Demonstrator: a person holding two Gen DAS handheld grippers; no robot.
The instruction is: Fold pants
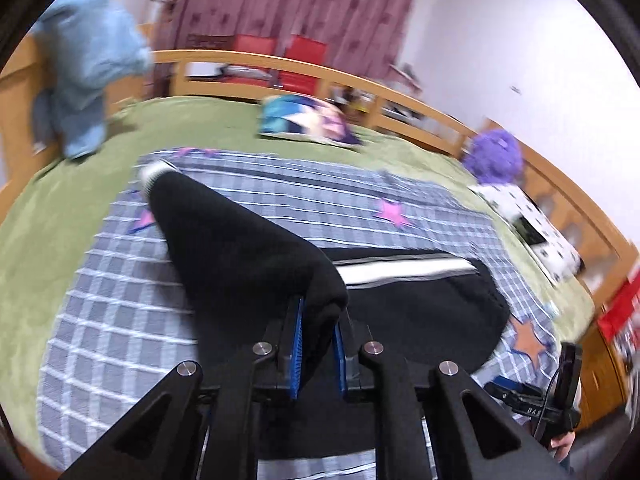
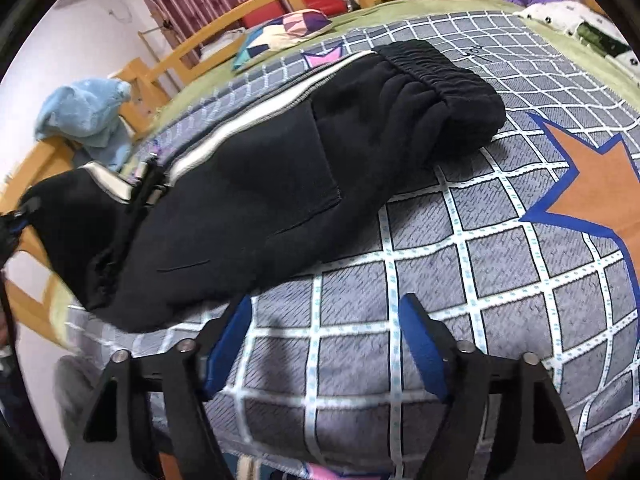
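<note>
- Black fleece pants w/ white side stripe (image 2: 256,184) lie on the grey checked blanket w/ stars (image 2: 500,280) on the bed.
- Left gripper (image 1: 318,344): jaws clenched on a lifted black fold of the pants.
- Right gripper (image 2: 326,344): jaws spread wide, nothing between, over blanket just beside the pants.

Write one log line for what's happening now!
left tool: shut on pants leg, lifted | right tool: open, empty, above checked blanket | fold: unfinished
</note>
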